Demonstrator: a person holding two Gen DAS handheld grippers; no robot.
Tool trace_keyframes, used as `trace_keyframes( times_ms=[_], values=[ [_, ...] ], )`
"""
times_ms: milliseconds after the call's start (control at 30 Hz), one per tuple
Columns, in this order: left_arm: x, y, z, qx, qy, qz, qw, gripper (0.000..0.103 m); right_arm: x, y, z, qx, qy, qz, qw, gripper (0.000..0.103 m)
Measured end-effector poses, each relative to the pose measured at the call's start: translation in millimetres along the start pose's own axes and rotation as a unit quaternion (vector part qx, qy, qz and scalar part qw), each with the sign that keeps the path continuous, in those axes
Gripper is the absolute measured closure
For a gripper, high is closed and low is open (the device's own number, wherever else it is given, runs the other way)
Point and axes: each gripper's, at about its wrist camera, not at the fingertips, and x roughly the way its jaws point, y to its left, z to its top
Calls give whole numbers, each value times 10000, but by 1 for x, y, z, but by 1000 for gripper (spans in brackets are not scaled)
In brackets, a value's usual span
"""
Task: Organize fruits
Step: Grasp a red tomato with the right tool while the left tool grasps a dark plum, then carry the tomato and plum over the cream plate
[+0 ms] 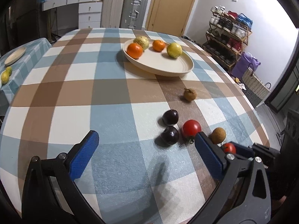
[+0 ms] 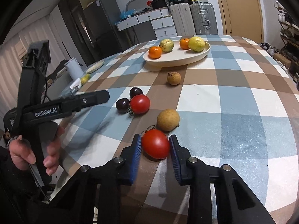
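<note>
The only writing I can read is "GenRobot.AI", white on the black arm of my left claw (image 2: 104,95), which my left hand (image 2: 31,149) holds up at the far left of the right wrist view. That claw (image 1: 145,140) is spread wide with nothing between its blue pads, poised over bare checked worktop (image 1: 93,93) — a broad stretch of cloth lies free ahead of it and to its left, up to the curved edge.

Just ahead of its right finger sit two dark plums (image 1: 170,117), almost touching each other, and a red tomato (image 1: 191,128) that lies right at that finger's tip. A brown longan (image 1: 218,135) is just to the right, another longan (image 1: 189,94) farther ahead on its own.

Well ahead stands the cream plate (image 1: 168,69) with two oranges (image 1: 134,50), a rough yellow-green fruit (image 1: 141,42) and a lemon (image 1: 174,50) — its near half is bare.

My right claw (image 2: 155,147) is narrowed around a second tomato (image 2: 156,146), the blue pads (image 2: 137,149) at either flank; whether they press it or only bracket it I cannot tell. The tomato rests on the cloth near the worktop's near edge. To the right of this claw the cloth lies bare out to the rim.
</note>
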Motion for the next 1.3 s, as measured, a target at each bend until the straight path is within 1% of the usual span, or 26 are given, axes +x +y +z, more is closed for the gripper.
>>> trace_keyframes(
  times_ms=[67,300,367,400,467,533,567,600,667,700,733,767,833,900,1033,1167,1300],
  values=[
    [3,1,0,7,44,-43,10000,1,-3,-2,2,52,-81,-4,10000,72],
    [15,7,4,-138,253,-409,9988,2,-11,-10,10,146,-310,8,9994,72],
    [18,7,5,-131,340,-517,9980,13,-12,-13,13,183,-362,3,9992,72],
    [21,7,6,-123,412,-587,9973,16,-12,-14,14,205,-390,18,9990,72],
    [24,6,7,-121,530,-665,9963,29,-14,-15,16,229,-445,29,9987,72],
    [25,5,7,-97,526,-765,9956,35,-15,-16,17,221,-476,52,9986,72],
    [26,3,7,-61,542,-792,9954,43,-15,-16,18,217,-492,48,9985,72],
    [26,1,7,-18,549,-818,9951,47,-16,-16,19,220,-508,46,9985,72],
    [28,-4,8,123,599,-875,9943,65,-18,-17,20,219,-539,55,9983,72],
    [28,-6,7,181,620,-904,9938,69,-18,-17,21,204,-564,53,9982,72],
    [29,-8,7,224,655,-936,9932,80,-19,-17,22,187,-585,49,9981,72],
    [30,-9,7,260,677,-938,9930,82,-20,-17,23,172,-603,46,9980,72],
    [30,-10,9,295,655,-948,9929,82,-21,-17,25,161,-630,49,9979,72],
    [29,-9,10,265,686,-1043,9918,82,-21,-17,28,159,-651,67,9977,72],
    [21,-11,16,382,593,-987,9926,82,-22,-18,32,131,-656,107,9977,72],
    [14,-6,28,341,505,-1045,9927,82,-19,-22,42,145,-656,156,9976,72],
    [7,4,47,210,340,-1119,9929,82,-16,-30,57,213,-708,206,9970,72]
  ],
)
